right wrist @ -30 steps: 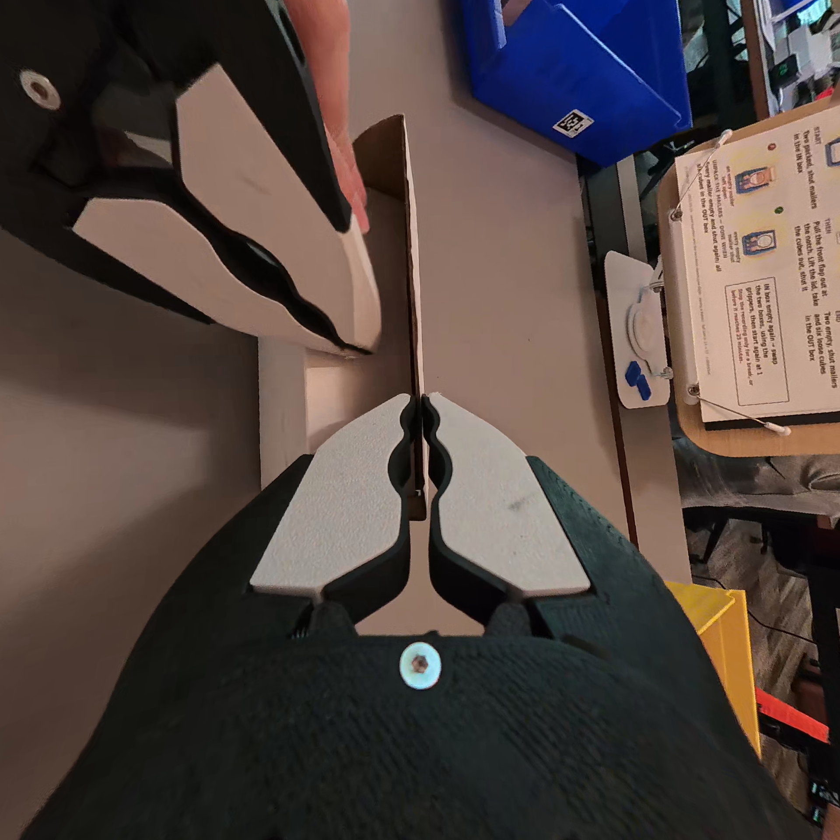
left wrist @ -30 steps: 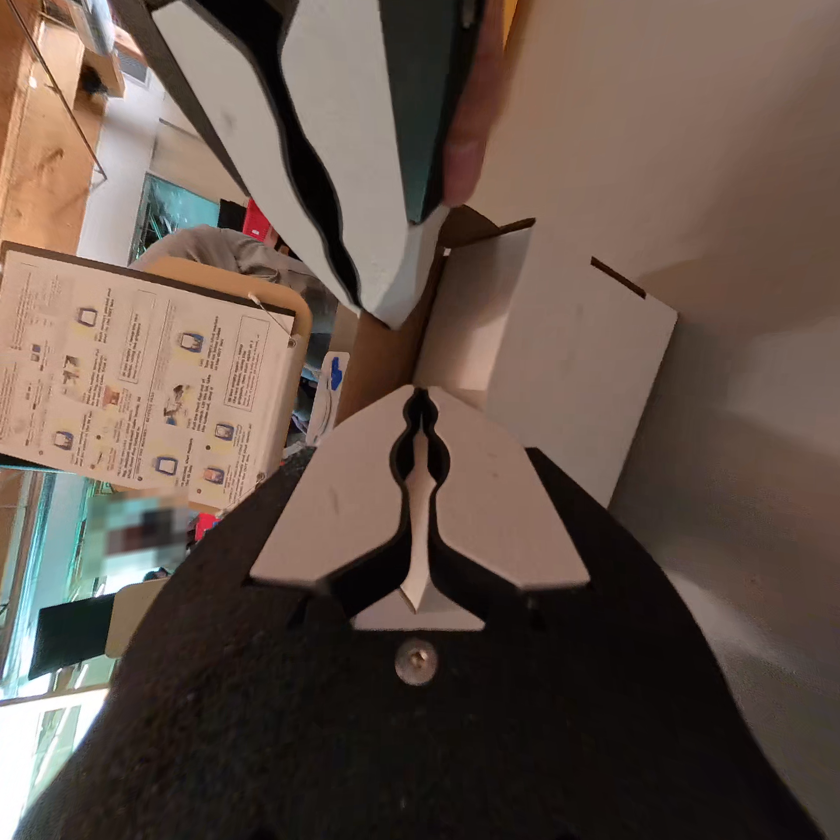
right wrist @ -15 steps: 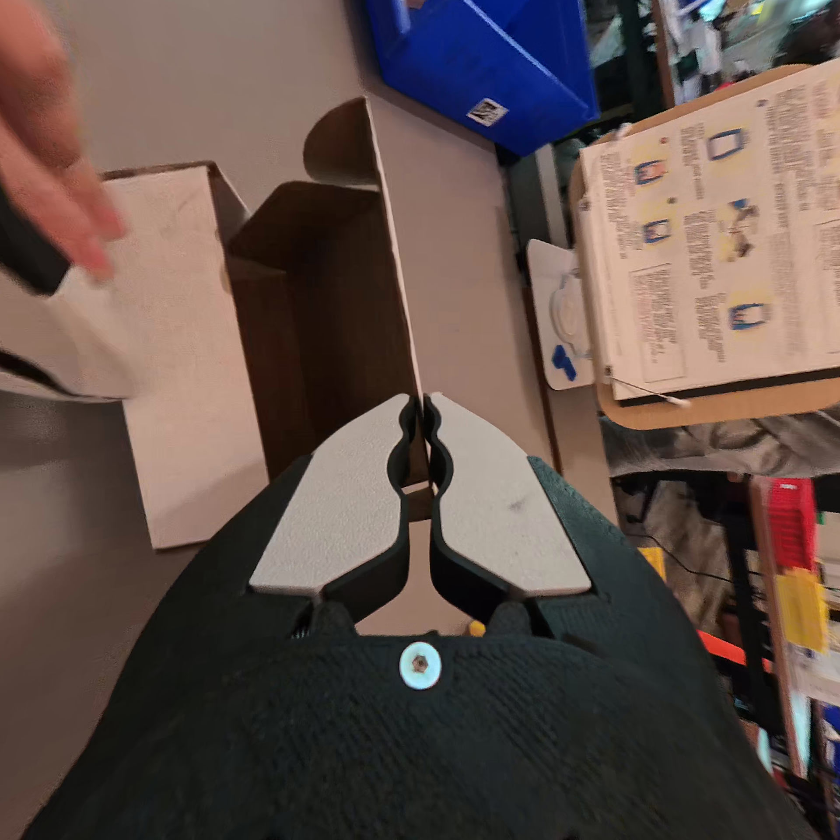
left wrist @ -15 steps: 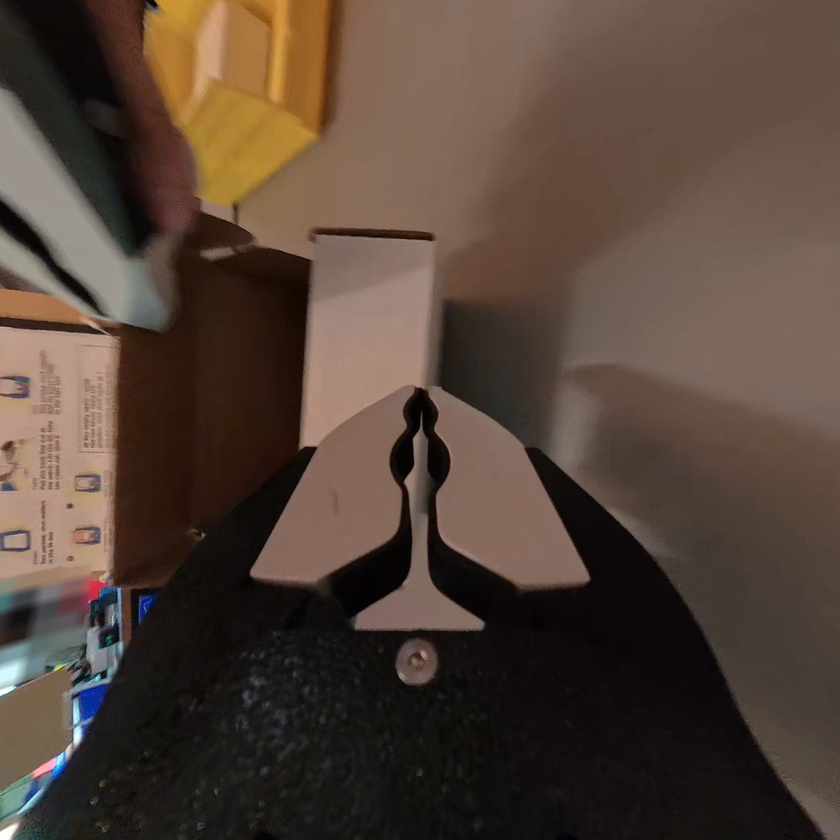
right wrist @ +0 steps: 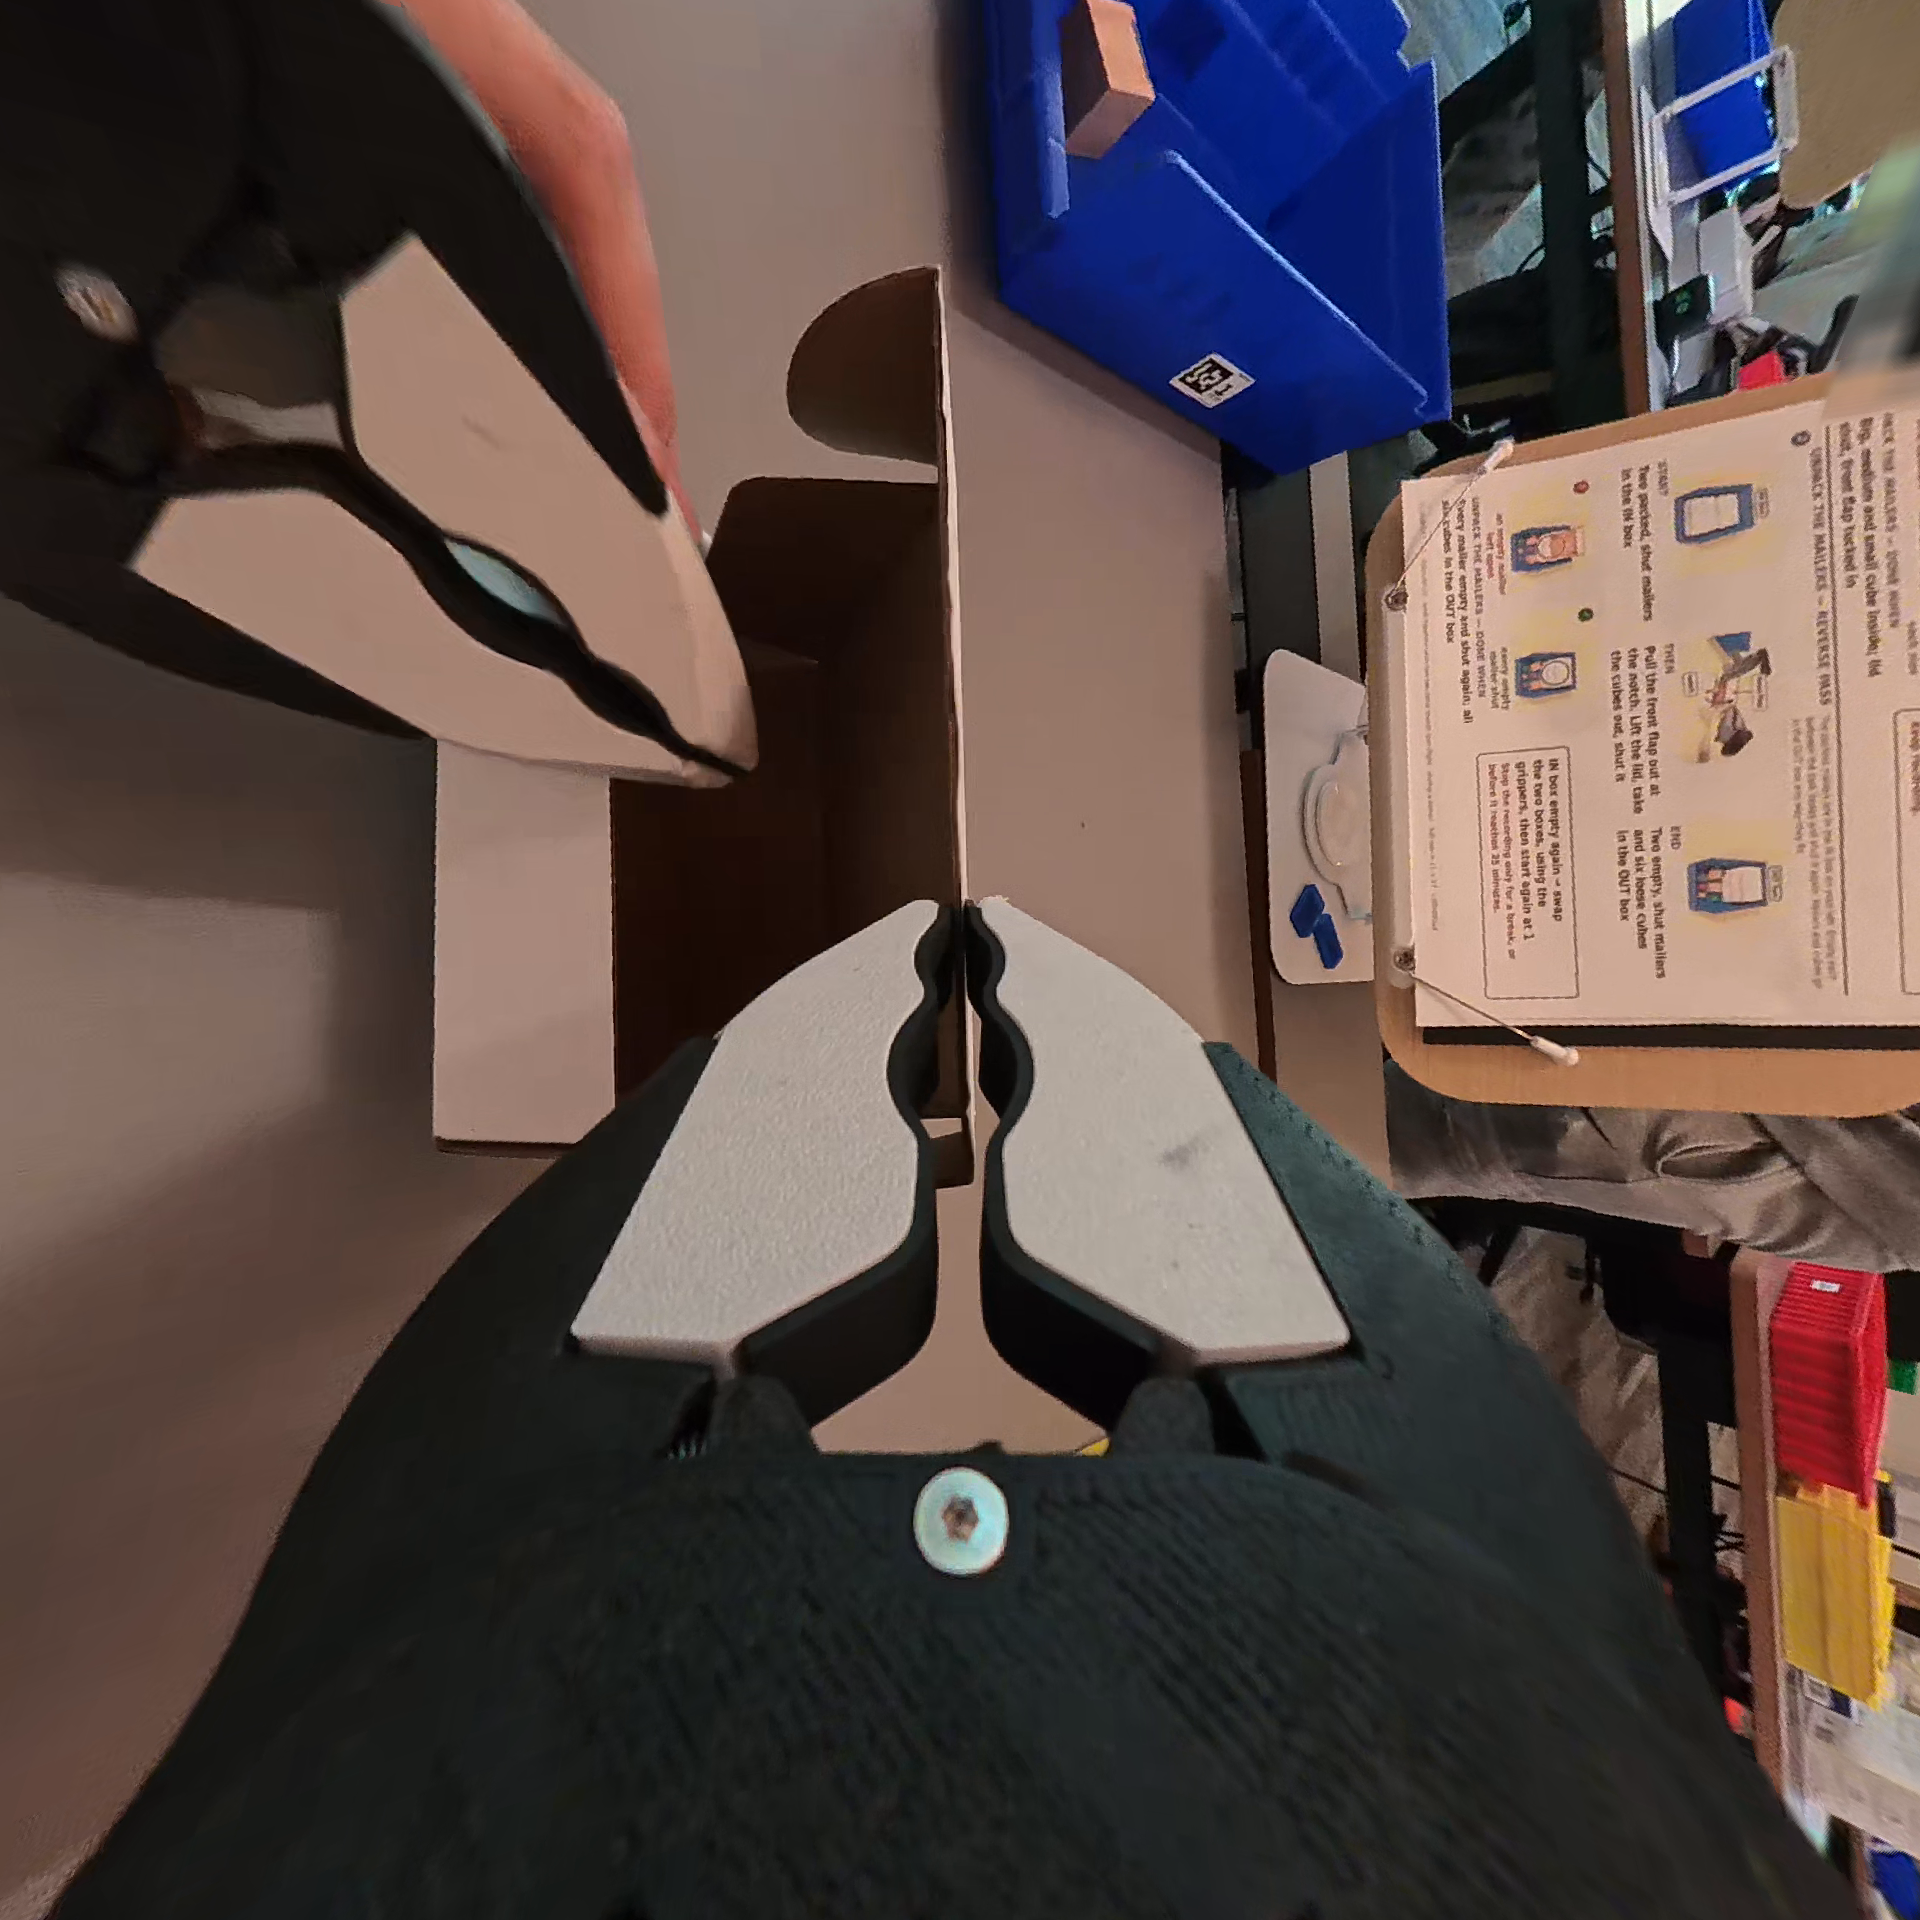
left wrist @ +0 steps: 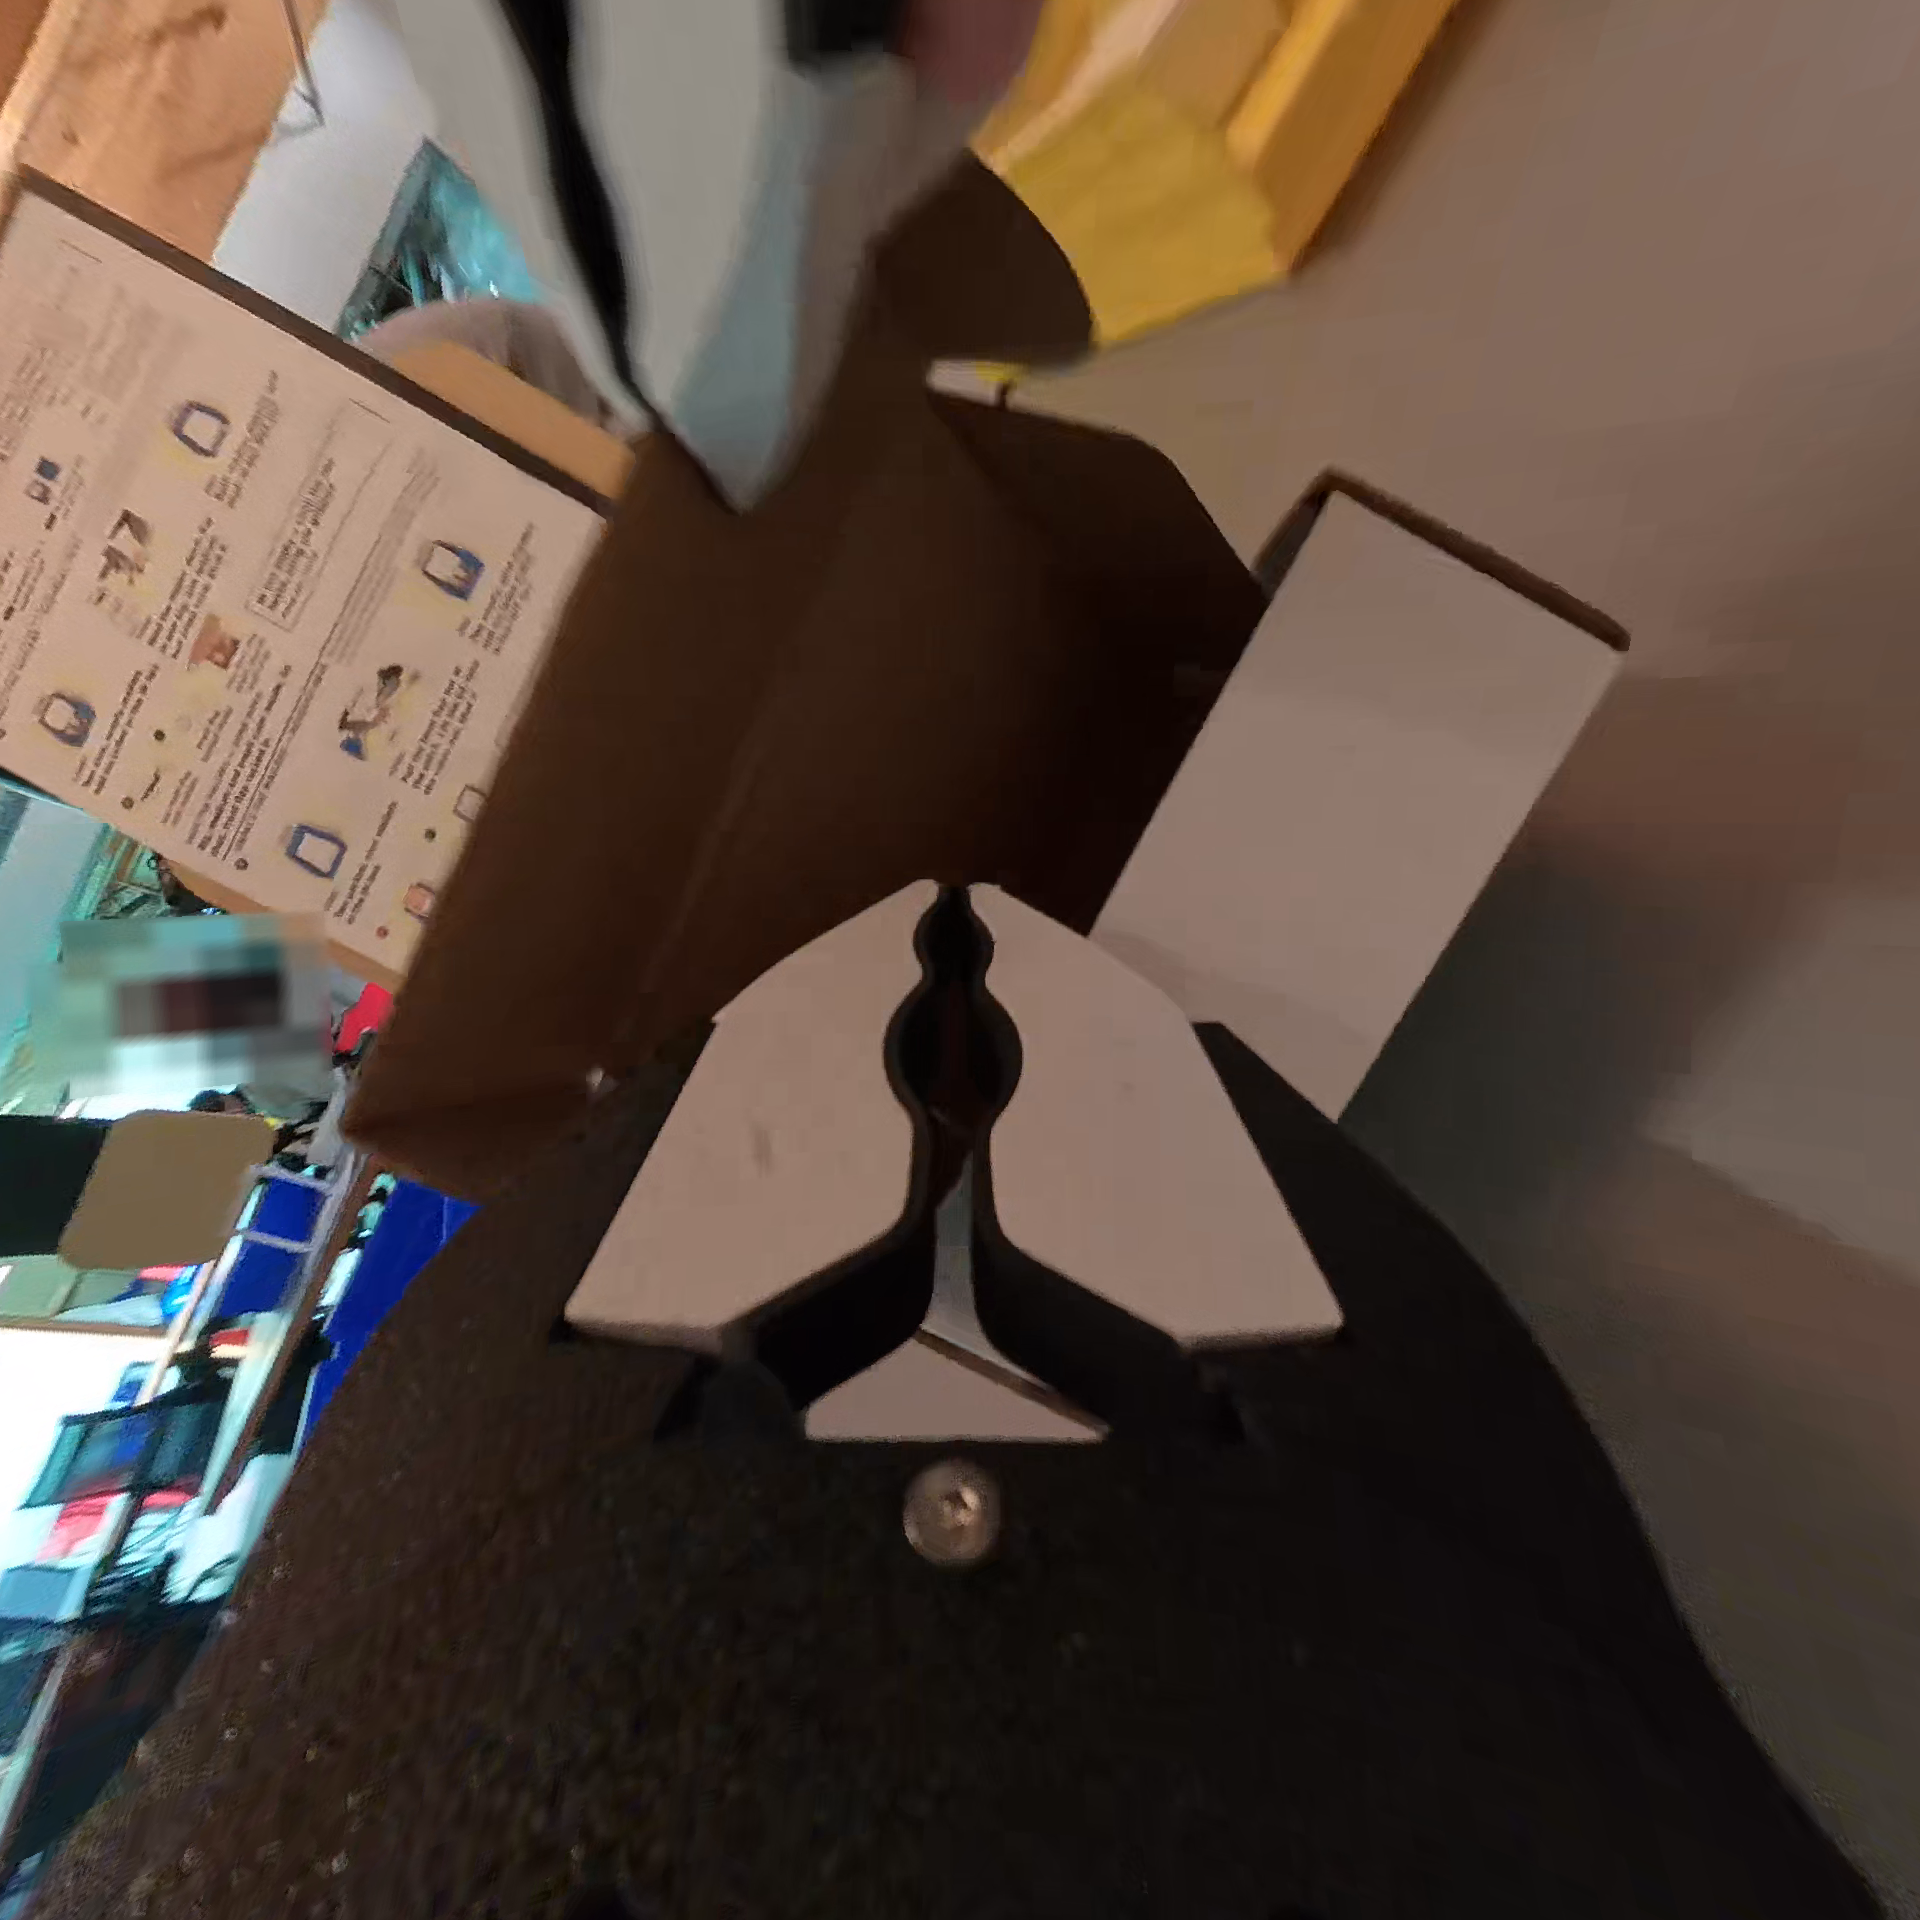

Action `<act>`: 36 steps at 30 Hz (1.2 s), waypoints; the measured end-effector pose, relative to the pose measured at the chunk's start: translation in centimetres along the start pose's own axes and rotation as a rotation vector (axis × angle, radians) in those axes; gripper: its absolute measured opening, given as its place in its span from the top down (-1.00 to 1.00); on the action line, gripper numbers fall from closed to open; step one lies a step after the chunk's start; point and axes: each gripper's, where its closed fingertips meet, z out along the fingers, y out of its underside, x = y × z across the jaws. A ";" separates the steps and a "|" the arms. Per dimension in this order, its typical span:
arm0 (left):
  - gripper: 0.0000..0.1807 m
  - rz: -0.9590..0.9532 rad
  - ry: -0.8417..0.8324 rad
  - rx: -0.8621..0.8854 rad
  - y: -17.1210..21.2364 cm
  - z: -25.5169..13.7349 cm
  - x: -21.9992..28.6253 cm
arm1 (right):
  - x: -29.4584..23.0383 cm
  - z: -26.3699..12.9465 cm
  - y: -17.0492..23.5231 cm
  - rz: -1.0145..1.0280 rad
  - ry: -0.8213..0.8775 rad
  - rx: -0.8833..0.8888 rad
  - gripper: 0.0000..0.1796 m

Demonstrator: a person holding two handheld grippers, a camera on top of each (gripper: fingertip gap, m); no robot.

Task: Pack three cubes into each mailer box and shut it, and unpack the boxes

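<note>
On the grey tabletop the mailer box stands open and looks empty (packing seemingly unstarted), right gripper and left gripper each pinching its cardboard.

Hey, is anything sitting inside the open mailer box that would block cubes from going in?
Nothing visible. The mailer box interior looks bare, with the right gripper pinching its lid and the left gripper at its rim.

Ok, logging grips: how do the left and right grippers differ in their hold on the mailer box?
The right gripper pinches the tall lid panel; the left gripper pinches the opposite side wall. The right gripper's panel rises well above the left gripper's wall. Both are shut on the open mailer box.
</note>
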 end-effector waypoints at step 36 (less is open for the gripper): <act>1.00 0.030 -0.018 -0.163 4.1 3.8 1.8 | 11.8 8.6 6.8 0.100 0.254 -0.214 0.77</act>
